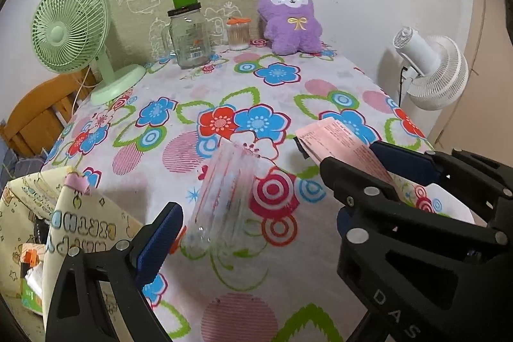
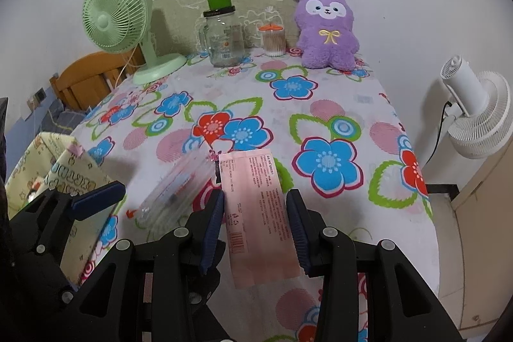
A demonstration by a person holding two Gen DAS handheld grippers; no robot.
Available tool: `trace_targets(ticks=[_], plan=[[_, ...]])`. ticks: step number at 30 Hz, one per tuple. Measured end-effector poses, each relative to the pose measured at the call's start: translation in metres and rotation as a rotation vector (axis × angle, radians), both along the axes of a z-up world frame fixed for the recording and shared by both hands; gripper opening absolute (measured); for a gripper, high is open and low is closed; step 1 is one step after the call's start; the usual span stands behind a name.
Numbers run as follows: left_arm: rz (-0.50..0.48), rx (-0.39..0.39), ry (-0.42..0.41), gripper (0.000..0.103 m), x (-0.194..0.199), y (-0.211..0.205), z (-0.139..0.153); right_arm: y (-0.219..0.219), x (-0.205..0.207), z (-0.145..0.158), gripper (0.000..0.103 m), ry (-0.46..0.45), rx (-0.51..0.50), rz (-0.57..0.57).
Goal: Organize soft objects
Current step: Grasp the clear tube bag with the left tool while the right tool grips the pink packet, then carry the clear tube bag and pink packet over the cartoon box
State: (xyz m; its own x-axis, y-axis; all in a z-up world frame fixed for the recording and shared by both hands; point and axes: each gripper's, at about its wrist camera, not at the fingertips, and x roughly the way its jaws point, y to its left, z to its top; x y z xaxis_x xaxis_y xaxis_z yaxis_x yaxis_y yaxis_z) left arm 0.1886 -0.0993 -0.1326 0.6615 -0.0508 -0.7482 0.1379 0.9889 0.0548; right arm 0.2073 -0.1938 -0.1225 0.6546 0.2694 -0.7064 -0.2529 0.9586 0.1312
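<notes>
Right wrist view looks straight down onto a pink printed packet (image 2: 258, 213), a flat paper-like pouch with rows of small text and a barcode, held between the two blue-padded fingers of the right tool (image 2: 256, 225). Both pads lie against its long edges, so that tool is clamped on the packet, which hangs above the flowered tabletop (image 2: 320, 117). Just to the left of the packet lies a clear plastic bag (image 2: 173, 191) with faint pink print; whether it rests on the cloth or is lifted cannot be told from here. In the left wrist view the same clear bag (image 1: 224, 191) sits between the fingers of the left tool (image 1: 253, 233). Its left blue pad is just beside the bag's lower corner, while the right finger is hidden behind the right tool's black frame, so I cannot tell whether the left tool grips the bag or stands open.

At the tabletop's left edge stands a cream fabric bin (image 1: 64, 223) with cartoon lettering. Along the far side are a mint-green desk fan (image 2: 118, 21), a glass mug jar (image 2: 224, 37) with a green block on its lid, a small tub of cotton swabs (image 2: 274, 42), and a purple plush toy (image 2: 327, 28) sitting upright against a patterned mat. A white floor fan (image 2: 477, 117) stands off to the right, and a wooden chair back (image 2: 86, 76) shows at the left.
</notes>
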Motion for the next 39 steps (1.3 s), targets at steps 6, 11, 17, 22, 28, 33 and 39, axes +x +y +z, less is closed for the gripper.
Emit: trace_targets(ticks=[6, 11, 17, 22, 28, 33, 39], plan=[[0.031, 0.013, -0.014, 0.093, 0.014, 0.003, -0.003, 0.001, 0.013, -0.004, 0.043, 0.012, 0.013, -0.029], [0.056, 0.008, -0.001, 0.092, 0.027, 0.007, -0.012, 0.002, 0.021, -0.010, 0.043, 0.024, 0.009, -0.043], [0.075, 0.010, 0.023, 0.089, 0.038, 0.011, -0.026, 0.005, 0.030, -0.021, 0.043, 0.051, -0.004, -0.051], [0.076, -0.013, 0.065, 0.082, 0.045, 0.014, -0.037, 0.008, 0.034, -0.028, 0.044, 0.062, -0.020, -0.055], [0.070, -0.045, 0.068, 0.079, 0.046, 0.016, -0.039, 0.009, 0.036, -0.030, 0.044, 0.070, -0.016, -0.053], [0.060, -0.076, 0.078, 0.065, 0.046, 0.016, -0.038, 0.008, 0.035, -0.029, 0.044, 0.068, -0.010, -0.059], [0.070, -0.076, 0.073, 0.038, 0.041, 0.014, -0.035, 0.006, 0.033, -0.028, 0.044, 0.068, -0.005, -0.072]])
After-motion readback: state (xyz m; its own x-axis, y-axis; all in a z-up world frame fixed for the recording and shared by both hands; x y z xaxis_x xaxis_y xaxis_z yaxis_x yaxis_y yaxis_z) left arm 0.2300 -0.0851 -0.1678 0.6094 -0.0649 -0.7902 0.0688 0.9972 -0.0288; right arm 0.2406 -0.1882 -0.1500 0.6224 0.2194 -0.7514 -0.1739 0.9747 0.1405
